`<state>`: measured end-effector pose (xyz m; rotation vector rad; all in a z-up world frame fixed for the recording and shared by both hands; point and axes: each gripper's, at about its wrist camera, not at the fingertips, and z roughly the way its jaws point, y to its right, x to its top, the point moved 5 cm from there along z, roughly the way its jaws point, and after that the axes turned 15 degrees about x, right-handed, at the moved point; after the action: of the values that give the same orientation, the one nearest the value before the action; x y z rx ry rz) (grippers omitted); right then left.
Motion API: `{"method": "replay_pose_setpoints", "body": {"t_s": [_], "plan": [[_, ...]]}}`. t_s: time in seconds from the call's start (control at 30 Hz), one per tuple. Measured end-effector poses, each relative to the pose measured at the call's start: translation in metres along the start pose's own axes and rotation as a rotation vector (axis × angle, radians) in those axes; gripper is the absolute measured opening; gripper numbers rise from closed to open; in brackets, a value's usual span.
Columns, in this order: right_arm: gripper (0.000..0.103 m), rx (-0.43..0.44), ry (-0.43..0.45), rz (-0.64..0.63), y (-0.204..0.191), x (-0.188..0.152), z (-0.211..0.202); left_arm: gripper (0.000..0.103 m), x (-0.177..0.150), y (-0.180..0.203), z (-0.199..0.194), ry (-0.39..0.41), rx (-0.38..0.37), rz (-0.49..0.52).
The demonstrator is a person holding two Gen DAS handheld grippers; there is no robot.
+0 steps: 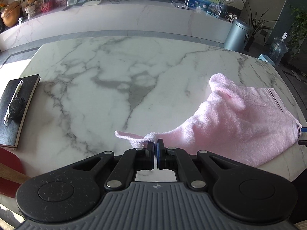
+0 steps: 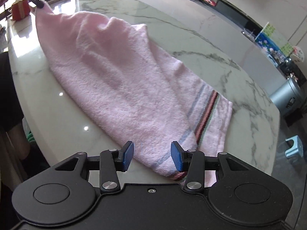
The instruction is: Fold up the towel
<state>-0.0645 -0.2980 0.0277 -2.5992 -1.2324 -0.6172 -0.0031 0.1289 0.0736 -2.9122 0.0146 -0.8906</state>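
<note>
A pink towel with a striped end lies rumpled on the white marble table. My left gripper is shut on one plain corner of it and holds that corner just above the table. In the right wrist view the towel stretches away from me, and the left gripper shows far off at the top left, pinching the far corner. My right gripper is open, with its blue pads either side of the striped near corner, just above it.
A black notebook with a pen and a dark ball on it lies at the table's left edge. A red chair stands by the near left. A grey bin and a water bottle stand beyond the far right edge.
</note>
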Motion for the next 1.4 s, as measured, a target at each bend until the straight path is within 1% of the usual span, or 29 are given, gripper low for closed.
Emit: {"method": "replay_pose_setpoints", "body": {"t_s": [0.1, 0.2, 0.27, 0.37, 0.4, 0.43, 0.5, 0.57, 0.67, 0.73, 0.8, 0.93, 1.03, 1.1, 1.13, 1.23, 1.3, 1.37, 1.4], "plan": [[0.041, 0.049, -0.037, -0.015, -0.006, 0.003, 0.016, 0.002, 0.009, 0.002, -0.003, 0.016, 0.009, 0.019], [0.041, 0.065, -0.065, -0.014, -0.005, 0.003, 0.025, 0.002, 0.012, 0.002, -0.002, 0.019, 0.015, 0.025], [0.038, 0.071, -0.070, 0.000, -0.001, 0.003, 0.027, 0.002, 0.012, 0.002, 0.000, 0.018, 0.018, 0.029], [0.022, 0.080, -0.073, 0.021, 0.004, 0.002, 0.029, 0.002, 0.011, 0.001, 0.004, 0.013, 0.025, 0.032], [0.010, 0.083, -0.074, 0.028, 0.006, 0.002, 0.030, 0.002, 0.011, 0.001, 0.005, 0.011, 0.024, 0.031], [0.007, 0.085, -0.075, 0.036, 0.008, 0.002, 0.030, 0.002, 0.011, 0.000, 0.007, 0.007, 0.025, 0.030], [0.004, 0.095, -0.077, 0.043, 0.011, 0.004, 0.029, 0.002, 0.013, -0.001, 0.008, 0.005, 0.027, 0.032], [0.004, 0.097, -0.073, 0.036, 0.014, 0.009, 0.023, 0.002, 0.018, -0.002, 0.009, 0.007, 0.028, 0.032], [0.003, 0.077, -0.038, 0.019, 0.024, 0.027, 0.006, 0.002, 0.027, -0.004, 0.012, 0.008, 0.036, 0.036], [0.003, 0.054, -0.006, 0.025, 0.037, 0.042, -0.006, 0.002, 0.033, -0.004, 0.016, 0.008, 0.045, 0.038], [0.003, 0.007, 0.017, 0.031, 0.055, 0.058, -0.015, 0.002, 0.038, -0.004, 0.022, 0.006, 0.054, 0.037], [0.003, -0.056, 0.021, 0.075, 0.088, 0.077, -0.013, 0.002, 0.046, -0.005, 0.043, -0.018, 0.065, 0.010], [0.004, -0.083, 0.008, 0.127, 0.110, 0.088, 0.003, 0.002, 0.047, -0.005, 0.063, -0.054, 0.066, -0.014], [0.004, -0.097, -0.010, 0.168, 0.123, 0.091, 0.016, 0.002, 0.045, -0.004, 0.073, -0.075, 0.070, -0.025], [0.007, -0.110, -0.015, 0.180, 0.127, 0.090, 0.019, 0.002, 0.044, -0.004, 0.078, -0.084, 0.073, -0.027], [0.009, -0.135, -0.025, 0.218, 0.140, 0.086, 0.023, 0.002, 0.041, -0.006, 0.086, -0.105, 0.072, -0.038], [0.011, -0.144, -0.015, 0.226, 0.143, 0.085, 0.019, 0.002, 0.040, -0.008, 0.088, -0.108, 0.066, -0.043], [0.014, -0.122, 0.006, 0.213, 0.139, 0.084, 0.012, 0.003, 0.040, -0.010, 0.088, -0.099, 0.057, -0.048], [0.020, -0.083, 0.019, 0.197, 0.134, 0.084, 0.010, 0.003, 0.040, -0.010, 0.088, -0.098, 0.055, -0.050]]}}
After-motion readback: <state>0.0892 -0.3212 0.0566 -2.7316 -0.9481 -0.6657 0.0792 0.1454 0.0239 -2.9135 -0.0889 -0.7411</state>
